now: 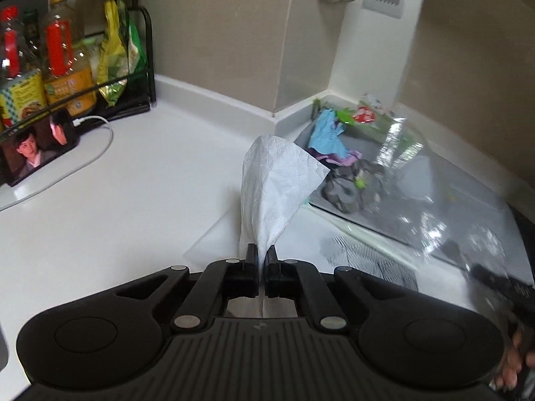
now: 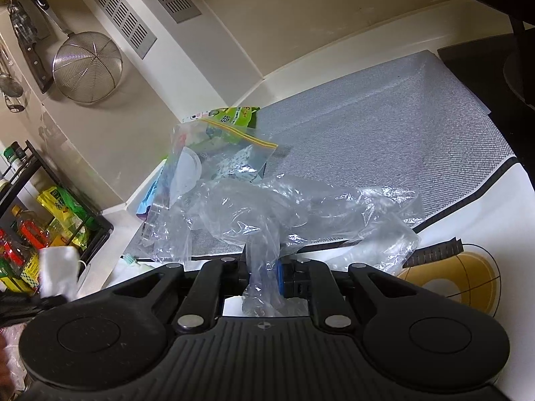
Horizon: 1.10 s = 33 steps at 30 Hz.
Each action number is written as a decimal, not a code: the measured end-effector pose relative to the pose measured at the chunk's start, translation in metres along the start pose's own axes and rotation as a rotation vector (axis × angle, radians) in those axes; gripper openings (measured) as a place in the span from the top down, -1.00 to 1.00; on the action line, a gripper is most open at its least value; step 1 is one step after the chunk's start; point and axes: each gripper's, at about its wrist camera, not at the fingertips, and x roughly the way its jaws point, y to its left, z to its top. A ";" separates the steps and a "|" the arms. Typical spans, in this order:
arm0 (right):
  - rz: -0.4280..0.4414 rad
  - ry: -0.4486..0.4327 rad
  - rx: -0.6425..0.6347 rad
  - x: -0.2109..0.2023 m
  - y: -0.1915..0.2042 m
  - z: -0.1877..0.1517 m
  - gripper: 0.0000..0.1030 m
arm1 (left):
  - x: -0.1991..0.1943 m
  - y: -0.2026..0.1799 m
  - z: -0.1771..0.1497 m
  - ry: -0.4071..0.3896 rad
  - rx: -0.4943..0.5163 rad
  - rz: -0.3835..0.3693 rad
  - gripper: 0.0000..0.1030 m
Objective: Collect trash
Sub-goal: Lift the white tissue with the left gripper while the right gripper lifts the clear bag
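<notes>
My left gripper [image 1: 261, 250] is shut on a white paper tissue [image 1: 277, 180], which stands up from the jaws above the white counter [image 1: 133, 200]. The same tissue [image 2: 58, 267] shows at the left edge of the right wrist view. My right gripper [image 2: 267, 257] is shut on a crumpled clear plastic bag [image 2: 267, 207], which spreads out ahead of it; the bag [image 1: 434, 200] also hangs blurred at the right of the left wrist view. On the grey mat [image 1: 384, 153] in the corner lie a blue glove [image 1: 326, 132], a grey crumpled scrap [image 1: 351, 187] and a green wrapper [image 2: 234, 117].
A black rack of bottles and packets [image 1: 60, 67] stands at the back left, with a phone [image 1: 36, 147] on a white cable in front. A wire strainer [image 2: 87, 67] hangs on the wall. A yellow round item [image 2: 451, 280] lies right of the right gripper.
</notes>
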 end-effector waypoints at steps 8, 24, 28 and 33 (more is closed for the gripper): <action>0.003 -0.030 0.004 -0.002 0.001 0.000 0.76 | -0.096 0.011 -0.097 -0.041 0.042 0.053 0.94; 0.050 -0.134 -0.244 -0.113 0.073 -0.041 0.77 | -0.170 0.039 -0.199 -0.037 -0.034 0.076 0.94; 0.059 -0.147 -0.291 -0.138 0.084 -0.052 0.77 | -0.176 0.039 -0.212 -0.044 -0.036 0.085 0.94; 0.101 -0.113 -0.342 -0.160 0.098 -0.073 0.77 | -0.178 0.035 -0.223 -0.045 -0.023 0.090 0.94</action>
